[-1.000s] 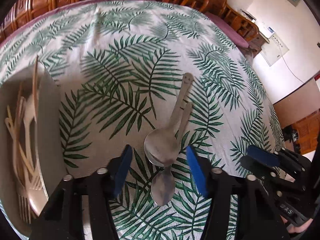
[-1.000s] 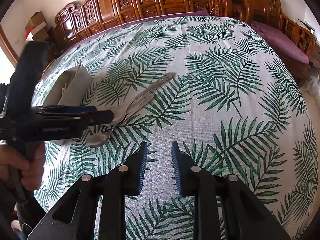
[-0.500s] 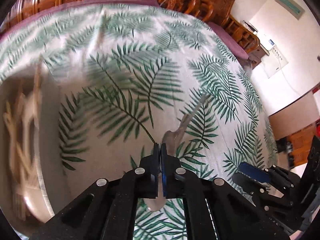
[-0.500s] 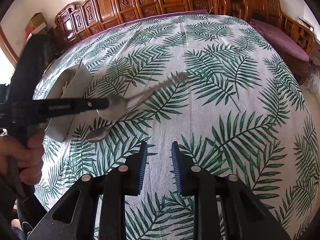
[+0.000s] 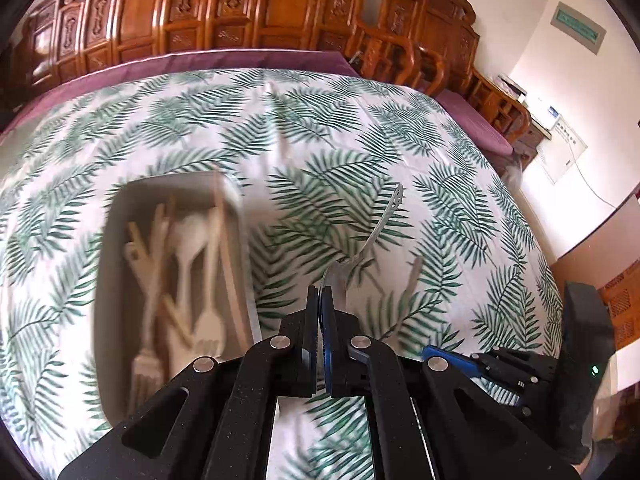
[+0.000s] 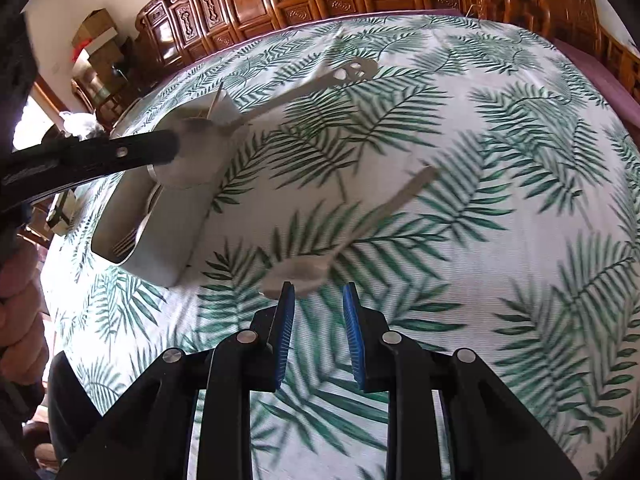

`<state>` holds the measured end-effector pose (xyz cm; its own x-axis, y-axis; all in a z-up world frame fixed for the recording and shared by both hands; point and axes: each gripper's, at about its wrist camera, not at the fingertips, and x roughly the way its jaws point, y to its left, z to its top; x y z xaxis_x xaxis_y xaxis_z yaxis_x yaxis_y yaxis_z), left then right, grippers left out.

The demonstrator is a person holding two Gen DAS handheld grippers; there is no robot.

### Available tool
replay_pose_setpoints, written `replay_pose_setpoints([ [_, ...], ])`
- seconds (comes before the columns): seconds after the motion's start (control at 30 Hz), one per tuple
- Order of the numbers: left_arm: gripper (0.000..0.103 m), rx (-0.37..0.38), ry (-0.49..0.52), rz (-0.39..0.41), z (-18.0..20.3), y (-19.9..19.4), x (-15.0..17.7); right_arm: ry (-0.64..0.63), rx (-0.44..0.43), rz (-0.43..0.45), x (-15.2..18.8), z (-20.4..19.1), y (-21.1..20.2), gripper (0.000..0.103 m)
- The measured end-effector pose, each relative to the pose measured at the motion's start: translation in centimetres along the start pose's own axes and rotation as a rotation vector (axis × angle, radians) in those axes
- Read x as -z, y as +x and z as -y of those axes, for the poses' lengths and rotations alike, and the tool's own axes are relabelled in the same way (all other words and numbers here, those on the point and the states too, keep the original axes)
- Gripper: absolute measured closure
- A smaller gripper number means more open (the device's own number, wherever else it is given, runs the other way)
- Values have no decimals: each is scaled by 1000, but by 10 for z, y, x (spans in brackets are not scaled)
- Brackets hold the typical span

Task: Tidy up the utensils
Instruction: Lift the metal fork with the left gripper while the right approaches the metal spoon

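My left gripper (image 5: 320,300) is shut on a large metal spoon (image 5: 376,232) by its bowl and holds it in the air, handle pointing away. In the right wrist view this spoon (image 6: 280,100) hangs over the grey utensil tray (image 6: 168,236), gripped by the left gripper (image 6: 160,150). The tray (image 5: 108,280) holds several pale wooden forks and spoons. A second, smaller metal spoon (image 6: 344,236) lies on the leaf-print tablecloth; its handle shows in the left wrist view (image 5: 412,276). My right gripper (image 6: 318,304) is open and empty, just in front of that spoon's bowl.
The round table (image 6: 500,160) carries a green leaf-print cloth. Carved wooden chairs (image 5: 248,12) ring its far side. The right gripper also shows low at the right of the left wrist view (image 5: 492,360). A person's hand (image 6: 20,300) is at the left edge.
My left gripper closed on the large spoon, lifted it off the cloth and carried it left toward the tray. My right gripper moved closer to the smaller spoon on the cloth.
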<state>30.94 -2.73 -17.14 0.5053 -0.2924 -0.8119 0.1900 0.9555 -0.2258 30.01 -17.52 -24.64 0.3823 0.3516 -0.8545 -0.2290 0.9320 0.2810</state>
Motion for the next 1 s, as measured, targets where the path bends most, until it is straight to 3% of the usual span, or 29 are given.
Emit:
replay_pose_setpoints([
  [0.27, 102, 2, -32, 12, -27, -17, 12, 32, 57, 9, -10, -8, 9, 70],
  [0.43, 102, 17, -36, 26, -34, -27, 16, 33, 77, 47, -15, -5, 3, 58],
  [0.7, 102, 28, -35, 32, -39, -33, 21, -179, 61, 50, -17, -41, 1, 52],
  [0.93, 102, 28, -44, 28, -42, -31, 23, -364, 229, -19, -14, -60, 23, 53],
  [1.0, 102, 28, -45, 29, -43, -32, 24, -367, 247, -29, -13, -58, 25, 61],
])
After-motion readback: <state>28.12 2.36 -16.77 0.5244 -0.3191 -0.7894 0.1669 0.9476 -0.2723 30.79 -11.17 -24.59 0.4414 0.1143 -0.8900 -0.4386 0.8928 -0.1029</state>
